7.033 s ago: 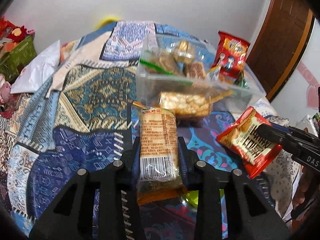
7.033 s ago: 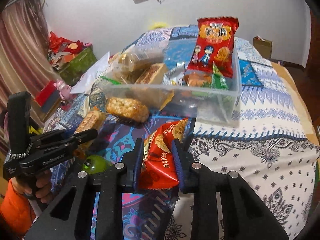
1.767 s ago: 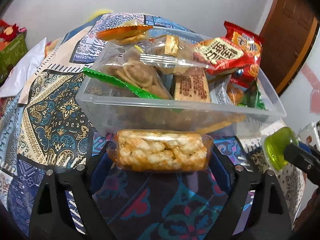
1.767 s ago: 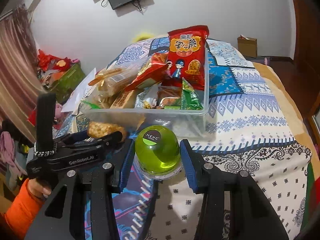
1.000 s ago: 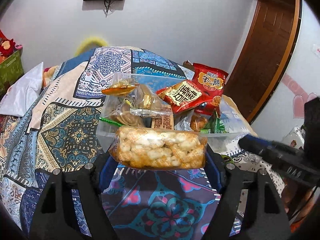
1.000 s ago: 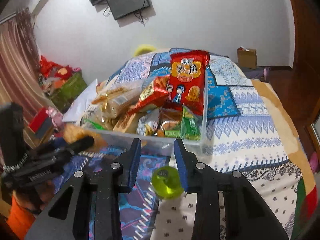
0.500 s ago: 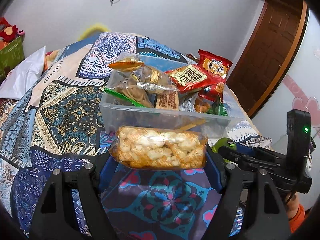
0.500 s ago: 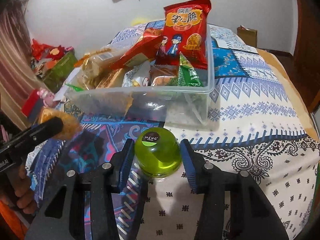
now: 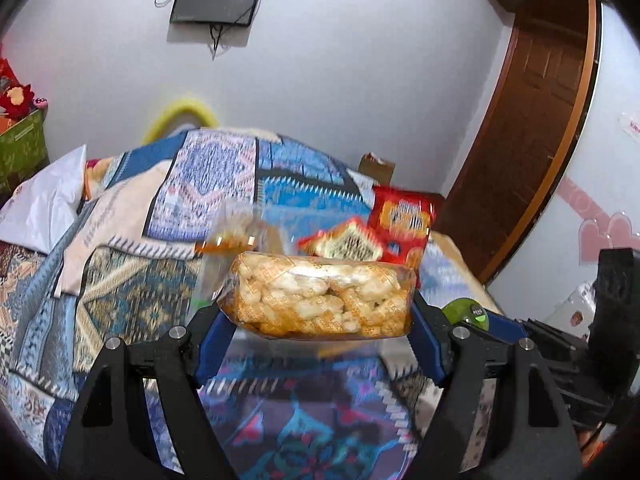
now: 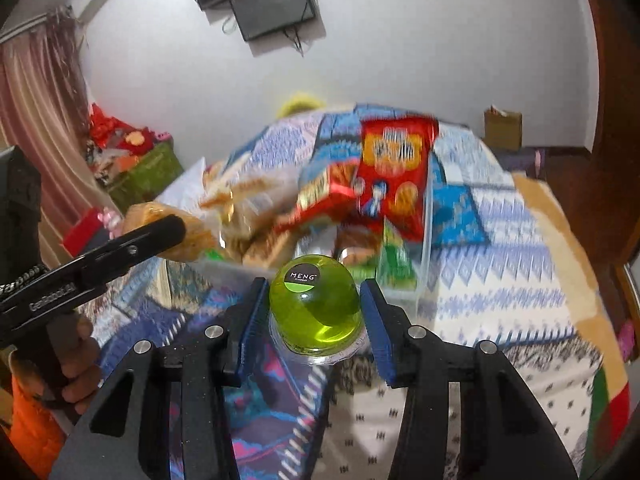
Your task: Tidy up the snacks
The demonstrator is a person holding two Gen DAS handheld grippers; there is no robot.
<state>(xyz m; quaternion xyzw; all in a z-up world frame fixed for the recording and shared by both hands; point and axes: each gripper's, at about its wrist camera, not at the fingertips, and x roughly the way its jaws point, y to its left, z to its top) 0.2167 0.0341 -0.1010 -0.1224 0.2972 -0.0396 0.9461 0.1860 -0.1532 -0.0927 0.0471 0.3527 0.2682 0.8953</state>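
Golden puffed-rice pack [image 9: 318,300] is clamped crosswise in the left hand-held gripper [image 9: 316,332], lifted above the bed before the clear bin [image 10: 425,256]. The right hand-held gripper [image 10: 314,316] clamps the green jelly cup [image 10: 315,302]. Both seem in transport; next, carry each over the rim and release.

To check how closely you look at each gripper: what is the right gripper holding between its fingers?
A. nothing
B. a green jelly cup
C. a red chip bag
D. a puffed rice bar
B: the right gripper is clamped on the green jelly cup.
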